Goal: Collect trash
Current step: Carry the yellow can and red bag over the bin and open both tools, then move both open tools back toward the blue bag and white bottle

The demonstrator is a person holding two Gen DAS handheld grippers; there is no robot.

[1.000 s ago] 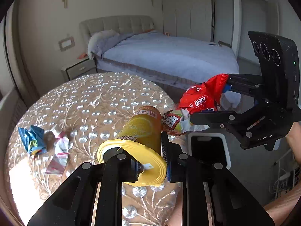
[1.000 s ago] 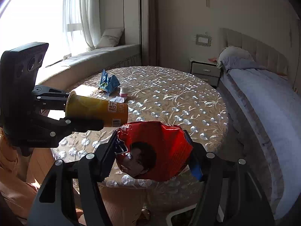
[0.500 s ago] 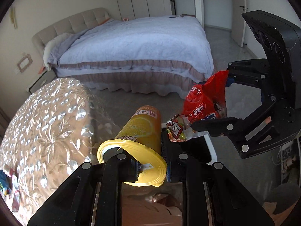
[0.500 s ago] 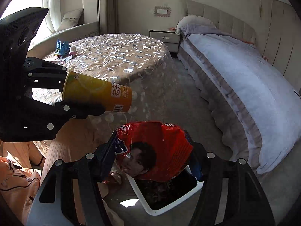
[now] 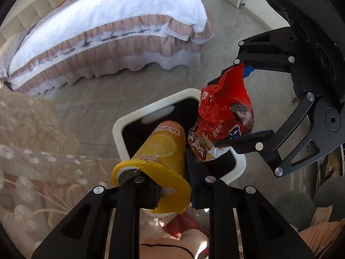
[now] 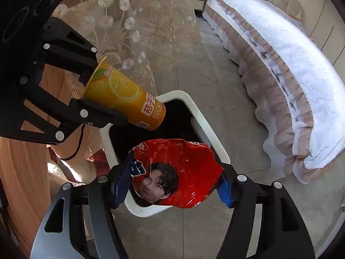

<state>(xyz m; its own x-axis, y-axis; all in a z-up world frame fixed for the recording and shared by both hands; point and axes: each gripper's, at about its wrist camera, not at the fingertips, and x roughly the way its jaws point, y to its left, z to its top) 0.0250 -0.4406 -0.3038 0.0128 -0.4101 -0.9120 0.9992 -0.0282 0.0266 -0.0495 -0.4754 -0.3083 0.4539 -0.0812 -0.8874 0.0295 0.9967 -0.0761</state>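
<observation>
Orange cup (image 5: pixel 160 149): paper drink cup, yellow torn lid, tilted base-forward over the bin (image 5: pixel 117 129); pinched at its rim end by the left gripper (image 5: pixel 172 185).
Red bag (image 6: pixel 179 172): crumpled snack wrapper printed with a face, clamped between the blue-padded fingers (image 6: pixel 224 191) of the right gripper (image 6: pixel 172 185); held above the bin's near edge, just beside the cup. A second printed wrapper (image 5: pixel 199 151) is seen bunched under it.
Bin: white-rimmed, black-lined, open, set on the grey tiled floor (image 6: pixel 215 82).
Table (image 6: pixel 129 21): draped in a floral lace cloth, beside the bin.
Bed (image 6: pixel 280 54): white cover, ruffled skirt, well apart from the bin.
</observation>
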